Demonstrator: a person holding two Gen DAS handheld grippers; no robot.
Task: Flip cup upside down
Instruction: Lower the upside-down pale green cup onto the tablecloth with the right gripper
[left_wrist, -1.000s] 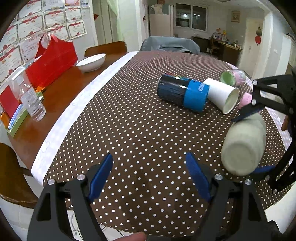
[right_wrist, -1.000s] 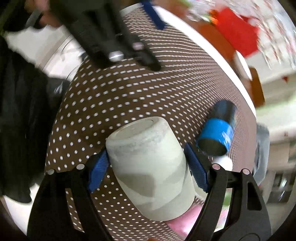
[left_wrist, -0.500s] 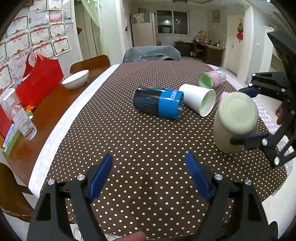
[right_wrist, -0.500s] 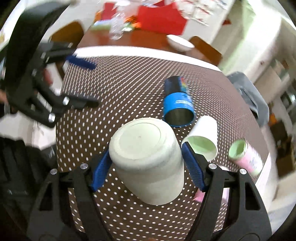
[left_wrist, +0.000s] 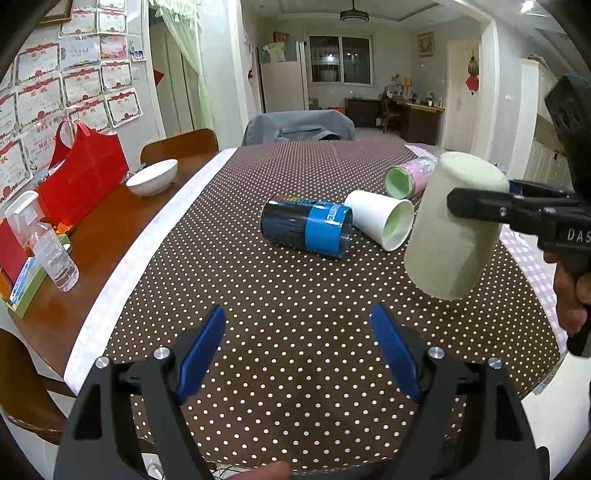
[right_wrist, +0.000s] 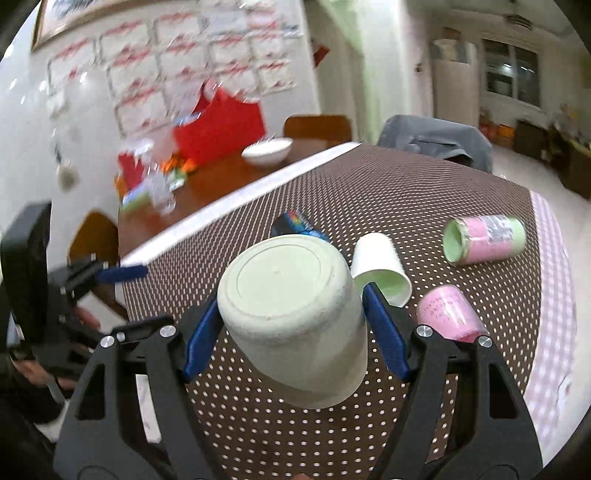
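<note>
Now, step: right gripper (right_wrist: 295, 325) clamps cup (right_wrist: 295, 314) base-up, tilted, above tablecloth (left_wrist: 295, 295).
Left gripper (left_wrist: 297, 350): open, empty.
Next: level rim, lower, release.

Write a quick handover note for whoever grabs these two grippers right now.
Right gripper: shut on the pale green cup, held above the polka-dot tablecloth, base up, tilted, mouth facing down.
Left gripper: open, empty, low over the near edge.
Lying on their sides behind: blue-banded cup, white cup, pink-and-green cup. A pink cup sits to the right.
Done: cup lifted and nearly inverted.
Left: set it mouth-down, release.
</note>
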